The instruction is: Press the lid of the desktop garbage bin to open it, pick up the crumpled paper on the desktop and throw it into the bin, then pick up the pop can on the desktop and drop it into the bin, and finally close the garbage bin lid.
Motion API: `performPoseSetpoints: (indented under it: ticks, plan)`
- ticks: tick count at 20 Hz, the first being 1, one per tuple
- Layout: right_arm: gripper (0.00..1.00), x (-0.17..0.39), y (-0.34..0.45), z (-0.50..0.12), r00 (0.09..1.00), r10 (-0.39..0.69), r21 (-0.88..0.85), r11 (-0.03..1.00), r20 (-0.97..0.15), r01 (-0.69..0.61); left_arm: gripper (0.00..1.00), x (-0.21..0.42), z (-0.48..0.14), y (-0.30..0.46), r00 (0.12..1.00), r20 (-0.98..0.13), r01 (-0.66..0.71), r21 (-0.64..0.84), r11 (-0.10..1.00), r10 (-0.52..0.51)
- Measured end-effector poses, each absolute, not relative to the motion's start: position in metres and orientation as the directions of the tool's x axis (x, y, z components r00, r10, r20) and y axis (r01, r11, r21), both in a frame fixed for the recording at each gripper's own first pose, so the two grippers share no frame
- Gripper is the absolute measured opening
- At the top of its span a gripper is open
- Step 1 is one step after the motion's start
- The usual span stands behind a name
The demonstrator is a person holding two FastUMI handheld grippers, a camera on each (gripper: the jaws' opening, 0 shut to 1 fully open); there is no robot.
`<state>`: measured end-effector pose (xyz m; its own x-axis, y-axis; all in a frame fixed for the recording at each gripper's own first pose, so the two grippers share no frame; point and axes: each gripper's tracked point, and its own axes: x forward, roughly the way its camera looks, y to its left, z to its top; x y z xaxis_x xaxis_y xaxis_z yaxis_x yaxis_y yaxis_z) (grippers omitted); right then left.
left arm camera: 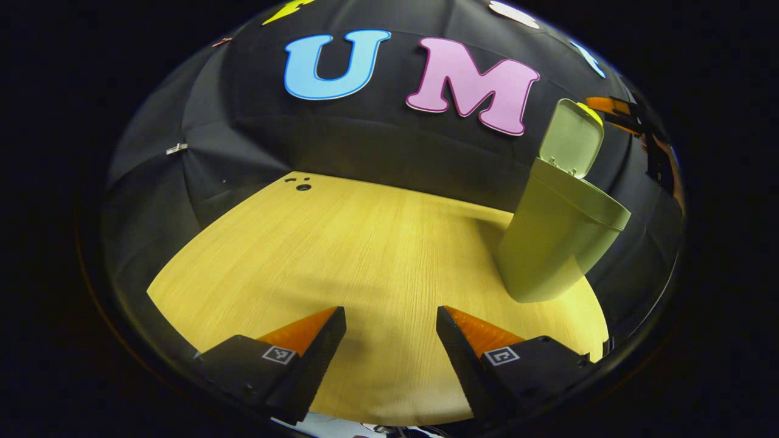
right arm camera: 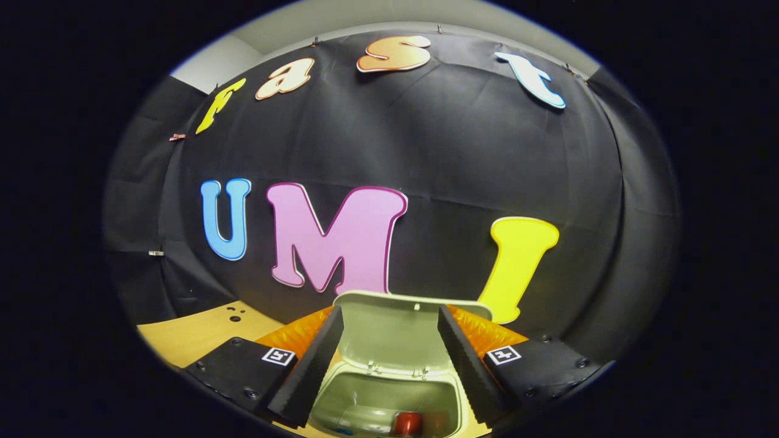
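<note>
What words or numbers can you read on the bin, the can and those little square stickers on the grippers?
None can be read.
Bin: plain, no print shows.
Pop can inside the bin: too little shows to read.
Square markers on the left gripper and right gripper: coded patterns, no letters.

Wooden table (left arm camera: 341, 243), green bin (left arm camera: 551, 243)

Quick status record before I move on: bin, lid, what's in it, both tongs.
bin: green bin upright on the wooden table
lid: lid raised, not yet closed
contents: red pop can inside; paper cannot be told
left tongs: left tongs open, empty, over the table
right tongs: right tongs open, empty, above the bin opening
</note>
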<state>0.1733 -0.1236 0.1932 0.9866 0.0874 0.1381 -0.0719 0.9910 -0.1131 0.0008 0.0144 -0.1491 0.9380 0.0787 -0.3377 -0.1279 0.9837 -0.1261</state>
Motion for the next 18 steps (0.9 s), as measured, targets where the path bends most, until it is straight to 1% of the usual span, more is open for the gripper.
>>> performPoseSetpoints:
  ticks: [4,7,10,14,16,18]
  plan:
    - [0.98,0.196,-0.131,0.221,0.987,0.076,-0.086,0.994,0.141,-0.065,0.96,-0.012,-0.157,0.024,0.931,-0.351,-0.160,-0.155,0.975,0.097]
    - [0.98,0.219,-0.140,0.225,0.992,0.058,-0.082,0.995,0.112,-0.049,0.96,-0.018,-0.156,0.029,0.932,-0.347,-0.170,-0.154,0.973,0.108]
    - [0.98,0.239,-0.142,0.222,0.997,0.046,-0.060,0.997,0.062,-0.043,0.96,-0.022,-0.155,0.036,0.931,-0.343,-0.186,-0.156,0.970,0.123]
    - [0.98,0.257,-0.147,0.192,0.998,0.016,-0.028,0.999,-0.057,-0.017,0.96,-0.026,-0.157,0.044,0.927,-0.349,-0.204,-0.170,0.964,0.135]
    - [0.98,0.257,-0.146,0.195,0.999,0.002,-0.017,1.000,-0.050,-0.003,0.96,-0.030,-0.159,0.048,0.926,-0.350,-0.211,-0.167,0.963,0.142]
    - [0.96,0.256,-0.146,0.194,0.998,0.004,-0.040,0.999,-0.059,-0.006,0.96,-0.033,-0.162,0.052,0.922,-0.357,-0.217,-0.165,0.962,0.147]
